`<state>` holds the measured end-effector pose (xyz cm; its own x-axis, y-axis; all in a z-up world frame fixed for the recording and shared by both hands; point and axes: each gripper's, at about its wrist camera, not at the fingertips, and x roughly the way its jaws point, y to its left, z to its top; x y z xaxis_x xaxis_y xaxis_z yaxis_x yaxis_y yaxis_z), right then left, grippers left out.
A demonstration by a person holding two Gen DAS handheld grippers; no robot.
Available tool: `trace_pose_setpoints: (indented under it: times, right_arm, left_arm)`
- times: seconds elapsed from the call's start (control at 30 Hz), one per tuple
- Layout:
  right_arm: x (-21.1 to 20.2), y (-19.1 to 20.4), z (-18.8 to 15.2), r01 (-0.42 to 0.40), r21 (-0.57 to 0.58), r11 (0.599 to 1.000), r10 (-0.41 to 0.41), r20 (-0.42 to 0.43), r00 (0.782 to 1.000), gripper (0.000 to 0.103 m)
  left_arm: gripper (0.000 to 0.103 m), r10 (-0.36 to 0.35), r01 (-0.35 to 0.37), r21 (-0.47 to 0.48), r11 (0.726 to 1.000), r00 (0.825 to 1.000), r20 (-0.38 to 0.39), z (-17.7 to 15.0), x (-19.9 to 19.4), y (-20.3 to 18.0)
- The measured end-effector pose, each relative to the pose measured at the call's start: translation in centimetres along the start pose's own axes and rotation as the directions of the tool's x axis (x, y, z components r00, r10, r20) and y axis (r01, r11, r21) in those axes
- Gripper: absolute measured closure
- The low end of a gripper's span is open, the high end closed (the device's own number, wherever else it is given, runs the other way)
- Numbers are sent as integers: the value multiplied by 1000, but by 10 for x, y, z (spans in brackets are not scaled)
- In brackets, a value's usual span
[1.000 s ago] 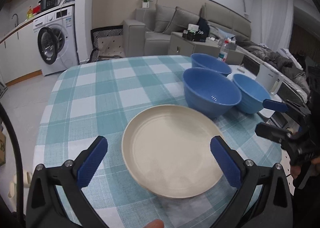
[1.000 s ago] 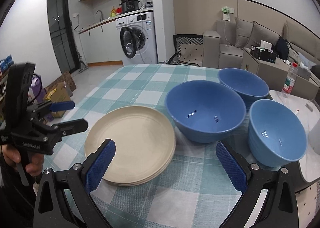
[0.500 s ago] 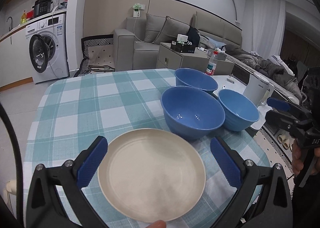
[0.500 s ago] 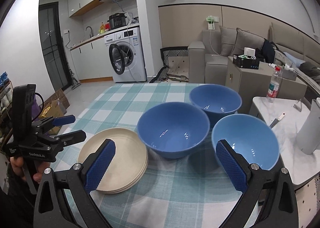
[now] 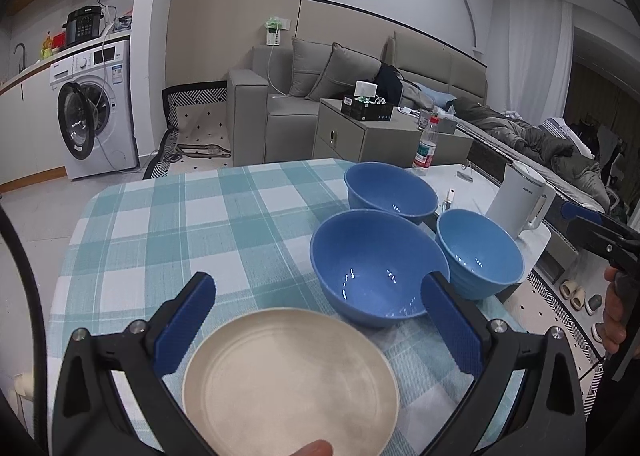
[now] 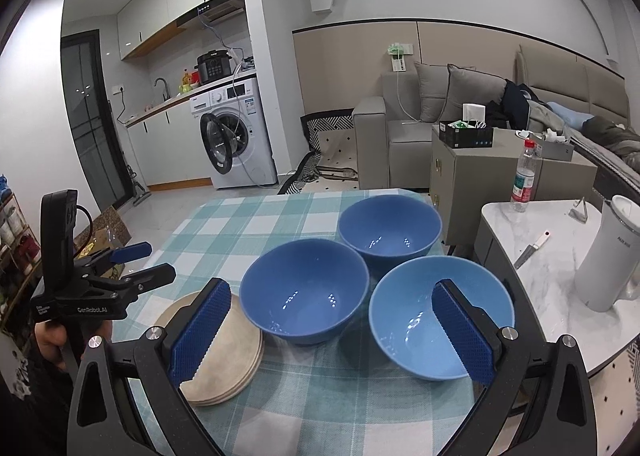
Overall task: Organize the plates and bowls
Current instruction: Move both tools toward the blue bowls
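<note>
A stack of cream plates (image 5: 292, 376) (image 6: 224, 368) lies at the near edge of the teal checked tablecloth (image 5: 168, 216). To its right sit three blue bowls, close together and each empty: a large one (image 5: 376, 268) (image 6: 304, 292), one behind it (image 5: 390, 188) (image 6: 390, 228), and a lighter one (image 5: 478, 252) (image 6: 408, 316). My left gripper (image 5: 319, 280) (image 6: 160, 259) hovers open above the plates, holding nothing. Over the large and lighter bowls my right gripper (image 6: 331, 284) (image 5: 572, 220) is held open and empty, clear of both.
A white kettle (image 6: 608, 256) (image 5: 520, 196) and a water bottle (image 6: 524, 180) stand on a marble side table (image 6: 540, 224) right of the bowls. Behind are a grey sofa (image 5: 280, 96) and a washing machine (image 5: 92, 112). A hand (image 6: 48, 340) grips the left tool.
Both grippers have drawn back and risen from the table, so plates and bowls sit lower and smaller in view. Both stay open; no dish has moved.
</note>
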<state>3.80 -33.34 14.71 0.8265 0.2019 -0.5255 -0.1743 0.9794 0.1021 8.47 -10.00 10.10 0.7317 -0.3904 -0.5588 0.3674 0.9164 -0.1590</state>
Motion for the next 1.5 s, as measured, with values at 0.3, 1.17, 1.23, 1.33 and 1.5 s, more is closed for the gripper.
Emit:
trace_pose_setpoints:
  times: [0.3, 1.17, 1.23, 1.33, 1.5]
  right_arm:
    - [10, -13, 19, 12, 10, 1000, -12, -2, 1000, 1]
    - [73, -65, 64, 74, 107, 992, -65, -91, 994, 1]
    - [78, -66, 66, 85, 108, 991, -75, -97, 992, 1]
    - [85, -71, 70, 101, 115, 988, -89, -104, 991, 1]
    - [104, -80, 73, 135, 129, 982, -118, -133, 984, 1]
  left_arm:
    - [0, 23, -22, -12, 1000, 999, 25, 25, 17, -3]
    - [0, 9, -9, -15, 1000, 1000, -14, 77, 89, -7]
    - [0, 27, -27, -6, 1000, 999, -31, 80, 97, -9]
    - [0, 27, -26, 6, 1000, 998, -57, 84, 109, -10]
    - [0, 13, -11, 23, 1000, 995, -98, 89, 130, -12]
